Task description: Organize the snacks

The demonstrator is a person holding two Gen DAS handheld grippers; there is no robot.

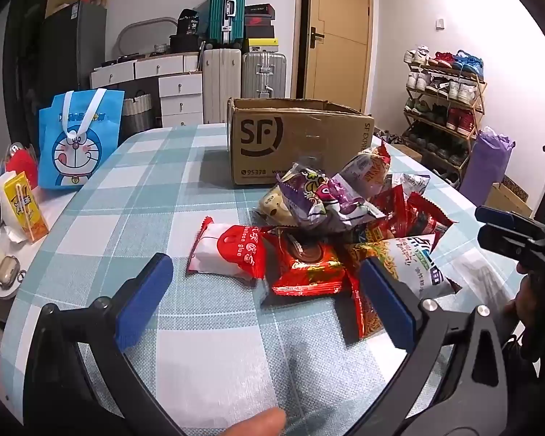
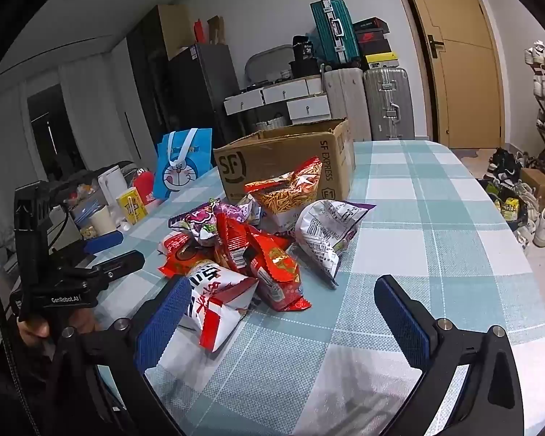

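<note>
A pile of snack packets (image 1: pixel 345 225) (image 2: pixel 257 239) lies on the table with the checked cloth (image 1: pixel 199 345) (image 2: pixel 435 247). Behind it stands an open cardboard box (image 1: pixel 294 141) (image 2: pixel 283 160) printed SF. My left gripper (image 1: pixel 267 265) is open just short of the pile's near left side, with a red chocolate packet (image 1: pixel 308 269) and a red-and-white packet (image 1: pixel 228 250) ahead between its fingers. My right gripper (image 2: pixel 283 283) is open at the pile's near right side, its left pad against a white-and-red bag (image 2: pixel 214 309). Neither holds anything. Each gripper shows in the other's view: left (image 2: pixel 125 247), right (image 1: pixel 484 223).
A blue cartoon tote bag (image 1: pixel 80 141) (image 2: pixel 181 167) and a yellow drink carton (image 1: pixel 23 203) stand at the table's left edge. Suitcases (image 1: pixel 261 72), drawers and a shoe rack (image 1: pixel 443 101) line the room beyond. A person's fingertip (image 1: pixel 257 423) shows at the bottom.
</note>
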